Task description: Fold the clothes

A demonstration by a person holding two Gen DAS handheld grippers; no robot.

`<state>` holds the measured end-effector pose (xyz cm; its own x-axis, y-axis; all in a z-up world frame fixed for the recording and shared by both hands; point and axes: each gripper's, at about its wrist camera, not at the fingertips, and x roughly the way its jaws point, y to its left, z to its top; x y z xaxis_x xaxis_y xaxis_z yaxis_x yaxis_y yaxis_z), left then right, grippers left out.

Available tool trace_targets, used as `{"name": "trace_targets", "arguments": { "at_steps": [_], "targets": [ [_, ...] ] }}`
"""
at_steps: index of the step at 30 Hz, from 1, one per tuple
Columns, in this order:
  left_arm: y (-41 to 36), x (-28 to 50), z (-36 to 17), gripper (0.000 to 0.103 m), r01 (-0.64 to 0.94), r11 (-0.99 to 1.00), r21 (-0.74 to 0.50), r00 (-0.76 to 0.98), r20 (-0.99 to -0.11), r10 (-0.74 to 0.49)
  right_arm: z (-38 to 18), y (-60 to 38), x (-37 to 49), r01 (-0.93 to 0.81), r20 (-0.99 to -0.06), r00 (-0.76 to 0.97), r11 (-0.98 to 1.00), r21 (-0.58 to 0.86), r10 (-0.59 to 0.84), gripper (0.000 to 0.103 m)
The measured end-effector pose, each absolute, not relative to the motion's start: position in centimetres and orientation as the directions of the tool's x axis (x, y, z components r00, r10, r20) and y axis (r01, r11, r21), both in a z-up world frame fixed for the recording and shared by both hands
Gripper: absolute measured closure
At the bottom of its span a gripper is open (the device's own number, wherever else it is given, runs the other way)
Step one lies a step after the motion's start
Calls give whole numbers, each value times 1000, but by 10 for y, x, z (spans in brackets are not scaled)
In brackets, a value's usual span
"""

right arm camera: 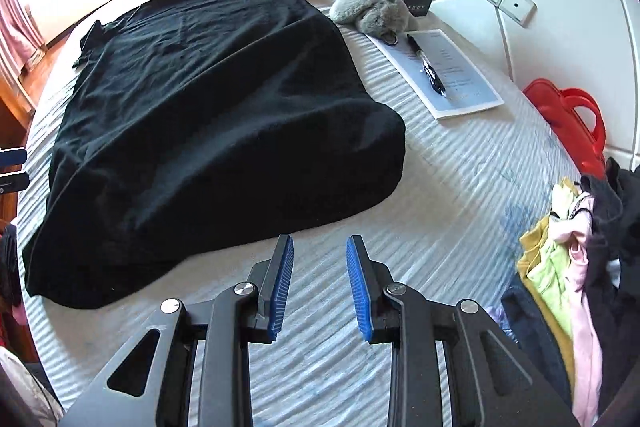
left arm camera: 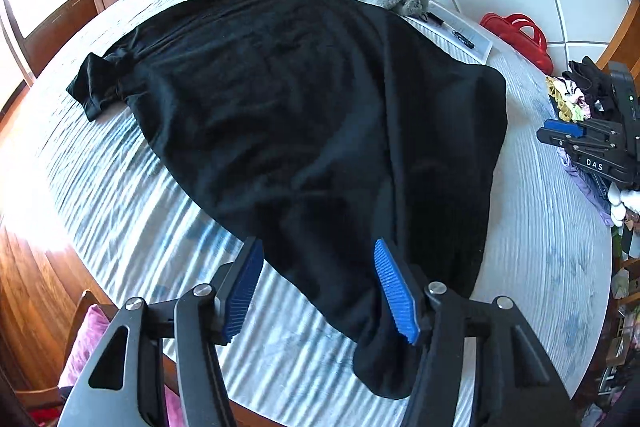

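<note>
Left wrist view: your left gripper (left arm camera: 318, 287) gapes wide over the black shirt's (left arm camera: 300, 107) hem; right gripper (right arm camera: 319, 287) open, empty. Shirt lies flat on the surface (right arm camera: 460, 187) — soft, limp, probably light — pinch hem corners.

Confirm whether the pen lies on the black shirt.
No, the pen lies on the paper sheet, apart from the black shirt.

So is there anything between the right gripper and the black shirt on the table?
Nothing visible. Only bare striped tablecloth lies between the open right gripper and the black shirt. The clothes pile sits off to the right.
</note>
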<state>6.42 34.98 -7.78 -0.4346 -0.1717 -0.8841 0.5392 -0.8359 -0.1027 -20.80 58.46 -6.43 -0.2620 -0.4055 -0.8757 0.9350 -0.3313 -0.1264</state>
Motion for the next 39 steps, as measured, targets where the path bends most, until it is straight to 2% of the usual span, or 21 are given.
{"name": "trace_targets", "arguments": {
  "at_steps": [1, 2, 3, 4, 8, 11, 18, 30, 31, 32, 33, 34, 35, 36, 39],
  "targets": [
    [359, 69, -78, 33, 564, -821, -88, -428, -881, -199, -67, 587, -211, 939, -871, -265, -318, -134, -414, 65],
    [368, 73, -80, 26, 589, -804, -75, -419, -880, -225, -70, 590, -216, 942, -867, -264, -307, -137, -423, 46],
    [376, 77, -82, 25, 614, -787, -67, -410, -878, -245, -75, 591, -221, 944, -866, -266, -297, -145, -423, 39],
    [386, 81, -84, 25, 635, -770, -65, -401, -879, -257, -80, 593, -226, 945, -866, -270, -287, -155, -421, 37],
    [427, 90, -97, 24, 729, -685, -10, -337, -875, -347, -91, 594, -244, 963, -853, -245, -216, -161, -460, 37],
    [457, 99, -106, 24, 799, -602, -14, -305, -871, -385, -98, 589, -257, 971, -863, -229, -169, -170, -450, 37],
    [477, 98, -132, 24, 881, -451, 144, -128, -845, -520, -112, 575, -276, 984, -876, -179, -101, -149, -448, 37],
    [457, 85, -139, 26, 921, -380, 90, -121, -860, -497, -122, 542, -297, 991, -891, -116, -116, -72, -439, 31],
    [458, 85, -138, 30, 917, -391, 74, -138, -863, -487, -122, 541, -297, 992, -892, -98, -113, -53, -442, 34],
    [458, 84, -137, 43, 914, -402, 54, -158, -866, -474, -122, 540, -297, 994, -893, -67, -105, -23, -445, 49],
    [460, 83, -137, 57, 910, -413, 34, -176, -870, -460, -121, 539, -296, 995, -894, -54, -100, -10, -445, 56],
    [462, 79, -136, 66, 906, -422, 37, -177, -872, -455, -120, 537, -292, 995, -896, -66, -98, -25, -440, 73],
    [464, 75, -134, 89, 902, -430, 40, -176, -875, -451, -119, 535, -288, 995, -899, -81, -93, -45, -431, 93],
    [466, 74, -133, 96, 900, -435, 45, -172, -878, -447, -119, 534, -285, 994, -903, -96, -84, -67, -420, 96],
    [477, 73, -121, 97, 892, -447, 63, -164, -877, -451, -107, 541, -283, 990, -900, -134, -88, -107, -414, 99]
  ]
}}
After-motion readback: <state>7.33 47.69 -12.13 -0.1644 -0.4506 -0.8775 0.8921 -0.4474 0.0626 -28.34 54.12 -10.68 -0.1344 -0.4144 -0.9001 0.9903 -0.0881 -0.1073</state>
